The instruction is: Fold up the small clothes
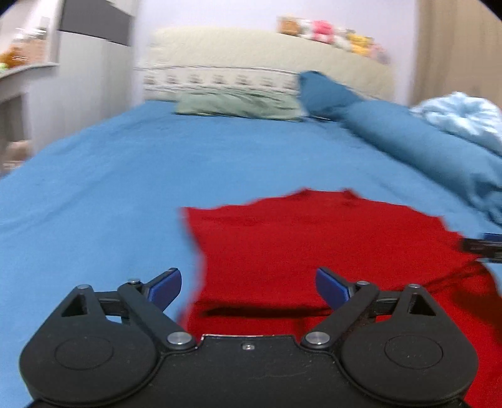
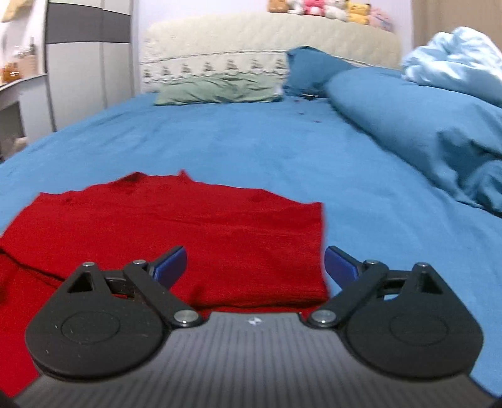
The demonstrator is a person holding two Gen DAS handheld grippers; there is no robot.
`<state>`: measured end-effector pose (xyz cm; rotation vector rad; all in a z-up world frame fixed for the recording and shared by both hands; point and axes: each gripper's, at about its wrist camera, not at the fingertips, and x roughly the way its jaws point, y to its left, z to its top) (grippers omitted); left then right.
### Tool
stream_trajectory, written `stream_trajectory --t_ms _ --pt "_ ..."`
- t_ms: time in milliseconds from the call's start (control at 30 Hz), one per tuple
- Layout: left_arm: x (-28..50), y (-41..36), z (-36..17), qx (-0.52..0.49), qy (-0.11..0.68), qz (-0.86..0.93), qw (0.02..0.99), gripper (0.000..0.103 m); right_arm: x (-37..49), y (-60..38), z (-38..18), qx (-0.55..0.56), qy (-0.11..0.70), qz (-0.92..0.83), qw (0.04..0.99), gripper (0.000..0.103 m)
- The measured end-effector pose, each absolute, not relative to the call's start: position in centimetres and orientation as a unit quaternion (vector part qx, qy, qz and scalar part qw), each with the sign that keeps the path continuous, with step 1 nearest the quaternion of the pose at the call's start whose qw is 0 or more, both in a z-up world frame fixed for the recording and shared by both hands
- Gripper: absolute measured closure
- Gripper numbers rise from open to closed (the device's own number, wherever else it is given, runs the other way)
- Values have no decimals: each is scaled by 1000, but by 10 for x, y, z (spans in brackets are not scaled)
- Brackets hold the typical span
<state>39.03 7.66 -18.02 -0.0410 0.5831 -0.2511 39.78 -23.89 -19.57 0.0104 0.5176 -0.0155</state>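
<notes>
A red garment [image 1: 313,244] lies flat on the blue bed sheet [image 1: 109,175]. My left gripper [image 1: 248,287] is open and empty, low over the garment's near left edge, with its left finger over the sheet. The garment also shows in the right wrist view [image 2: 188,229]. My right gripper [image 2: 255,266] is open and empty over the garment's near right edge, its right finger over the blue sheet [image 2: 313,150]. The tip of the right gripper shows at the right edge of the left wrist view [image 1: 483,246]. A fold line crosses the garment near both grippers.
A green pillow [image 2: 216,89] and a patterned pillow [image 2: 213,67] lie at the headboard [image 2: 269,34]. A blue duvet [image 2: 423,125] and a light blue blanket [image 2: 455,59] are heaped on the right. Plush toys [image 2: 326,8] sit on the headboard. A wardrobe [image 2: 88,62] stands at left.
</notes>
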Motion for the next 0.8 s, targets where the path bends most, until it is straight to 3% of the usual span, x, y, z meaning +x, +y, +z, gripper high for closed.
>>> stream_trajectory --t_ms 200,433,567,800 --pt "419 48 -211 13 345 -137 928 8 428 -238 -227 38 321 -25 946 0" --pt "422 38 -214 37 359 -131 923 4 424 -240 -230 52 319 -22 946 0" --pt "411 41 -186 24 349 -124 928 4 408 -251 -206 78 297 -14 952 0" --pt "347 55 -87 28 293 -108 950 4 328 -264 -115 66 238 7 969 0"
